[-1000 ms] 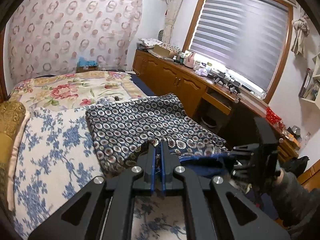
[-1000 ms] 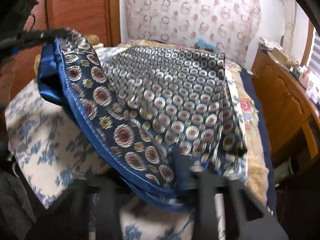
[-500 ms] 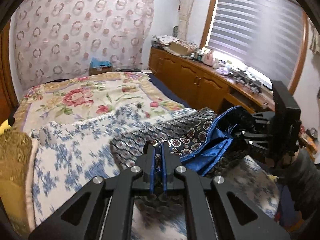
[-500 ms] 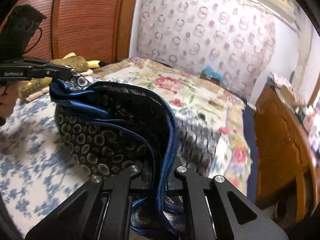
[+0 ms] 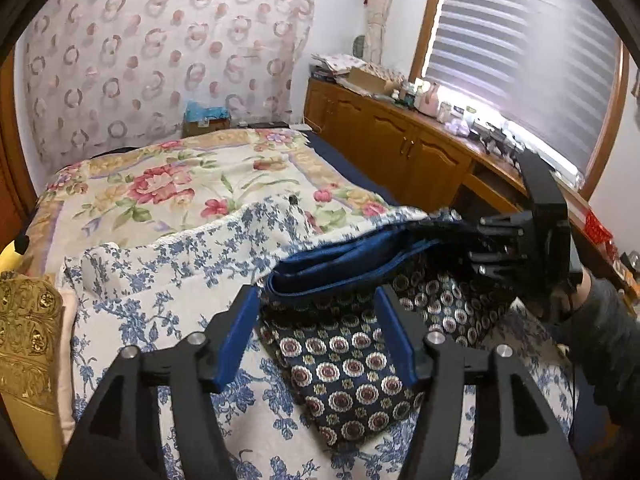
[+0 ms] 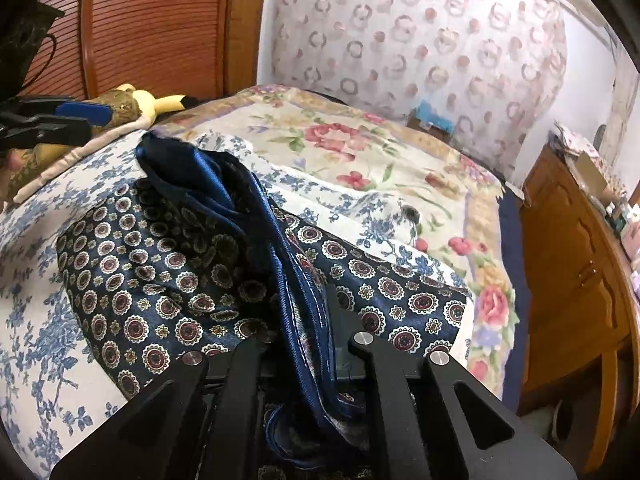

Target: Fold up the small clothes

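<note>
While my left gripper (image 5: 318,330) has its jaws opening, the blue pads stand apart on either side of the patterned navy garment (image 5: 344,364), which lies between them without being pinched. That garment rests on the blue-flowered bedspread (image 5: 168,280), folded over so its plain blue lining (image 5: 360,258) shows along the fold just ahead of my left jaws. My right gripper (image 6: 304,344) has its jaws clamped on the garment's stitched blue hem (image 6: 298,320), and the cloth runs forward from them in a raised ridge. From the right wrist view, the left gripper sits far off to the left, clear of the fabric. Beyond both jaws stretches a rose-print quilt (image 5: 180,184).
</note>
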A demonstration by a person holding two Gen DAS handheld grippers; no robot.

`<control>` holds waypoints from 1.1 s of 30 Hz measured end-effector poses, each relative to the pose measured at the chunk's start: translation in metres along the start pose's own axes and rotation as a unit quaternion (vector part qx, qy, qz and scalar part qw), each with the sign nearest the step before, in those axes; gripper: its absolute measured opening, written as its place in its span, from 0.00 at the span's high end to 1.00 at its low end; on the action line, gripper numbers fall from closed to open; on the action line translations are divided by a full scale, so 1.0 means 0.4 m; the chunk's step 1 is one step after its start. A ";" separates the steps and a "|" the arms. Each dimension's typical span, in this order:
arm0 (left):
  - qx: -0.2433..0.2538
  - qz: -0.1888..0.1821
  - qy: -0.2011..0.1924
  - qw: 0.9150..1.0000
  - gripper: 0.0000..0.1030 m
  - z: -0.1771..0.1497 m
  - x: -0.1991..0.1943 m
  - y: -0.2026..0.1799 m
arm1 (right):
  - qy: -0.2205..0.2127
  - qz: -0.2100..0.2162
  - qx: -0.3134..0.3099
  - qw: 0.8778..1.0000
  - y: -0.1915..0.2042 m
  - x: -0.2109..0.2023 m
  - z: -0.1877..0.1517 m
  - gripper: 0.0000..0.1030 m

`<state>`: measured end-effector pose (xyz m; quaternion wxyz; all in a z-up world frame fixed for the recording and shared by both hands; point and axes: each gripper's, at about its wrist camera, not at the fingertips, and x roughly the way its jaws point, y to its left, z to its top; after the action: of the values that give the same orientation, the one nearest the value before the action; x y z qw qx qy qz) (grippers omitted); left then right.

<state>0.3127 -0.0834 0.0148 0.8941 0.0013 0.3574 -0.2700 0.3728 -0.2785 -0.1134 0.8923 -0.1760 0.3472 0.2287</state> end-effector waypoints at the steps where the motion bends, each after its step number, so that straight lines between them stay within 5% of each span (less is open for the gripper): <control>1: 0.001 0.000 0.005 1.000 0.42 -0.004 0.007 -0.001 | 0.000 -0.001 0.004 1.000 -0.003 -0.001 0.002 0.95; 6: -0.010 -0.001 0.042 0.999 0.42 -0.032 0.067 0.013 | -0.015 -0.041 0.040 0.998 -0.061 -0.012 0.049 0.71; 10: -0.018 0.012 0.064 0.998 0.42 -0.041 0.107 0.037 | -0.034 -0.047 0.104 0.993 -0.129 -0.047 0.074 0.66; 15: -0.022 0.025 0.077 0.996 0.42 -0.026 0.145 0.060 | -0.056 -0.052 0.114 0.991 -0.139 -0.126 0.059 0.55; 20: -0.041 0.019 0.090 0.995 0.42 -0.020 0.185 0.082 | -0.036 -0.042 0.131 0.990 -0.141 -0.152 -0.005 0.41; 26: -0.050 0.015 0.097 0.994 0.42 -0.020 0.220 0.090 | 0.039 -0.024 0.163 0.986 -0.161 -0.075 -0.089 0.40; 33: -0.042 0.016 0.084 0.995 0.47 -0.017 0.233 0.086 | 0.050 0.033 0.200 0.978 -0.185 -0.009 -0.103 0.40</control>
<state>0.3807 -0.0976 -0.0564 0.8645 -0.0076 0.4420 -0.2392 0.3874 -0.3605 -0.1279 0.8829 0.0060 0.4355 0.1752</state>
